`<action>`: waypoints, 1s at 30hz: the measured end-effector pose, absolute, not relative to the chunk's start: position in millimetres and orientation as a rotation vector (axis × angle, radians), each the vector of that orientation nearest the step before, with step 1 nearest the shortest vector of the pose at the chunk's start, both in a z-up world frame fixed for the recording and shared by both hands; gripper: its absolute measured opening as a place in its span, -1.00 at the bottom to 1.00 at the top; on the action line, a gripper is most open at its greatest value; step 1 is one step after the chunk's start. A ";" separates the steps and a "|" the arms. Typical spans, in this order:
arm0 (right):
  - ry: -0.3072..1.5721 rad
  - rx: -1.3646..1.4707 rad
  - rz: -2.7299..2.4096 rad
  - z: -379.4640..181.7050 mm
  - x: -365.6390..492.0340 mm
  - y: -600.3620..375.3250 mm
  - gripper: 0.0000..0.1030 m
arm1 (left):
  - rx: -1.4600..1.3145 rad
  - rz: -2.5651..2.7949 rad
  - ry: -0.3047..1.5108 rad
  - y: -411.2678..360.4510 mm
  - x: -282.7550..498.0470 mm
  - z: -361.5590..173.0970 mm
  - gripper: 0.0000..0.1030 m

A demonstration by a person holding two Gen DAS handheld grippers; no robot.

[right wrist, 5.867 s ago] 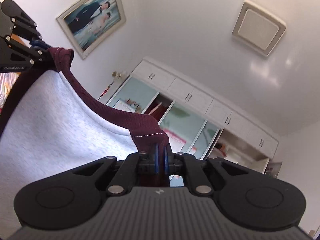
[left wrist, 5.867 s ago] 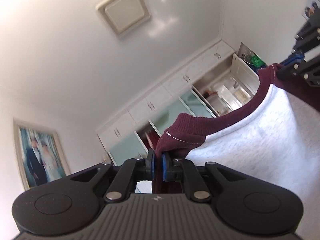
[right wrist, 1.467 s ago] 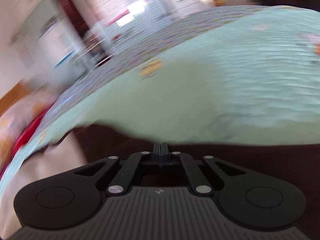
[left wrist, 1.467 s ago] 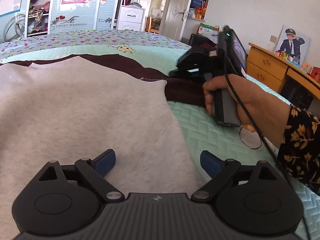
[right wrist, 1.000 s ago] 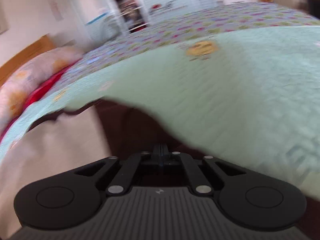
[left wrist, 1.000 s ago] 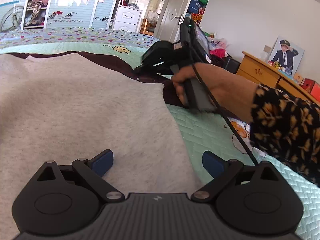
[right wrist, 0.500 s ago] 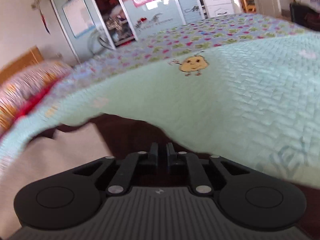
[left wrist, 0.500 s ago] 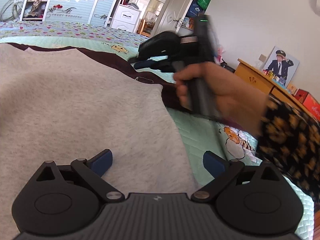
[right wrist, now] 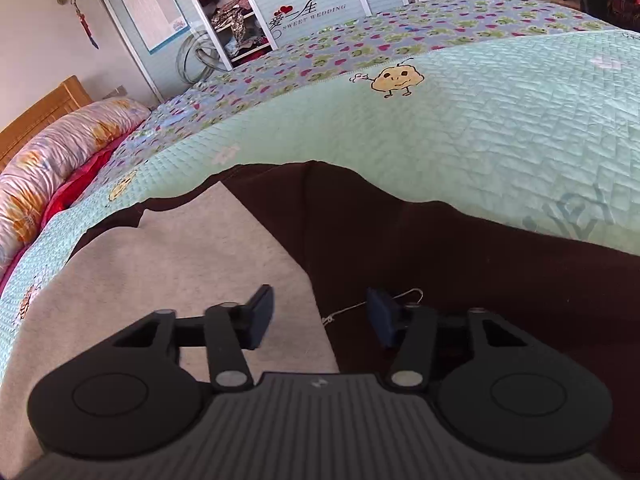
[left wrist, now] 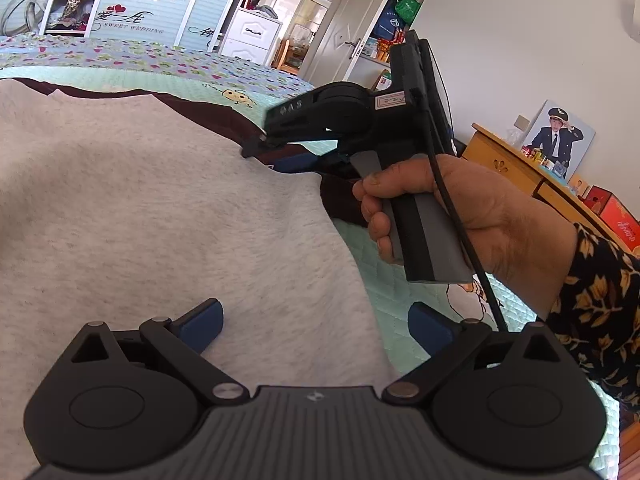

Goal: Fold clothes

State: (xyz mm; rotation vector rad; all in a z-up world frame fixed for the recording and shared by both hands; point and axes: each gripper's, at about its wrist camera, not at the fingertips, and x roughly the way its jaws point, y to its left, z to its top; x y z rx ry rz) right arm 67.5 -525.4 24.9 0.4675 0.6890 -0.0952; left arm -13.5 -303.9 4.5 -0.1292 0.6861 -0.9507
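Note:
A garment with a grey fleece inside (left wrist: 160, 208) and dark maroon outside (right wrist: 420, 248) lies spread on the bed. My left gripper (left wrist: 316, 322) is open and empty, low over the grey fleece near its right edge. My right gripper (right wrist: 320, 314) is open and empty just above the line where the grey fleece (right wrist: 168, 264) meets the maroon cloth. It also shows in the left wrist view (left wrist: 280, 152), held in a hand over the garment's far right corner.
The bed has a mint green quilt (right wrist: 460, 120) with cartoon prints. A rolled floral duvet (right wrist: 60, 152) lies at the headboard. A wardrobe (left wrist: 132, 4) stands beyond the bed. A wooden dresser (left wrist: 516, 168) stands to the right.
The right gripper has opened and let go of the maroon edge it was pinching. It has also moved left over the garment. The left gripper stays open and almost still.

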 end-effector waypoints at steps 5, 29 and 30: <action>0.614 0.544 -0.041 25.7 54.5 -535.2 -0.92 | -0.140 -0.955 0.688 -303.4 -13.6 3.8 0.98; 0.574 0.354 -0.109 33.8 37.1 -520.8 -0.92 | -0.157 -0.963 0.693 -301.3 -9.8 4.3 1.00; 0.569 0.332 -0.114 36.9 33.8 -519.5 -0.92 | -0.156 -0.962 0.693 -301.6 -9.9 4.2 1.00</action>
